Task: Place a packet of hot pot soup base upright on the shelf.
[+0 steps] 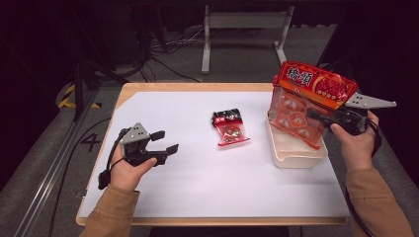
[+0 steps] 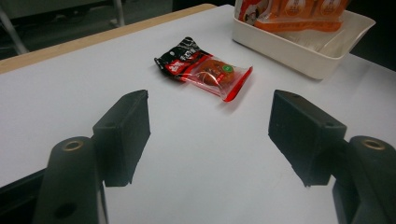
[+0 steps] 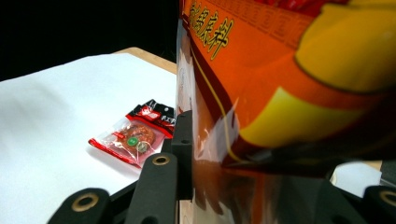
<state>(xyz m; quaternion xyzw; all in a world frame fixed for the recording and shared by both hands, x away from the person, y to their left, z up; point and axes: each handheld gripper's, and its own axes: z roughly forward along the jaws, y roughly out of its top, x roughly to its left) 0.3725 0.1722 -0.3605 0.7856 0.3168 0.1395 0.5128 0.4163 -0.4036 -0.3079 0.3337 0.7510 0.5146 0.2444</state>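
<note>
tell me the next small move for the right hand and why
Probably lower the big orange bag further into the white tray before letting go. The right gripper has its jaws clamped on the bag, which stands upright with its bottom just inside the tray and its top well above the rim.

We see a large orange snack bag (image 1: 310, 101) standing upright, clamped in the right hand-held gripper (image 1: 316, 116), its lower end inside the white tray (image 1: 296, 158); a small red-and-black packet (image 1: 230, 128) lies flat ahead of the left hand-held gripper (image 1: 164, 142).
</note>
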